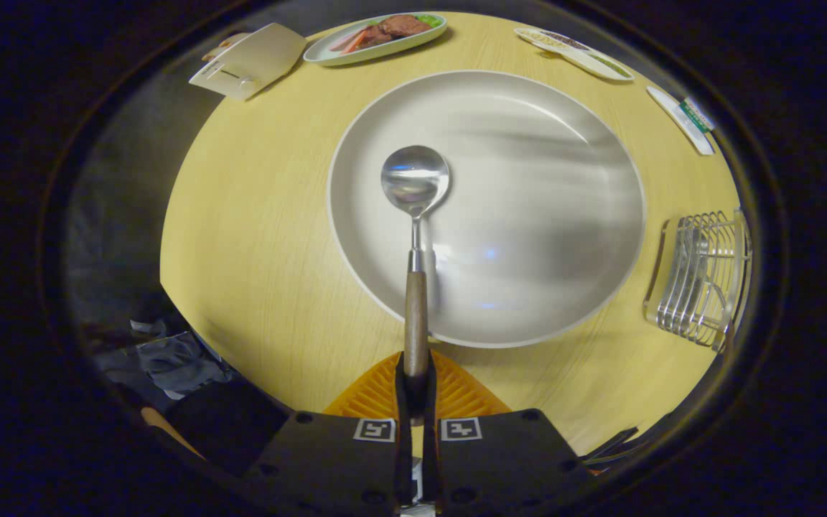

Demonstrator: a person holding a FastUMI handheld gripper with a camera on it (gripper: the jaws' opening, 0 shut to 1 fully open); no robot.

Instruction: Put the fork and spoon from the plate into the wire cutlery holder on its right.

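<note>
My gripper is shut on the wooden handle of a spoon. The spoon points straight ahead from the fingers, its shiny round bowl hanging over the left half of a large white plate. The plate lies on a round pale wooden table and holds nothing else that I can see. The wire cutlery holder stands on the table just right of the plate, to the right of the fingers.
Beyond the plate lie a green oval dish of food, a long narrow dish and a small white packet. A beige card-like object sits at the far left of the table.
</note>
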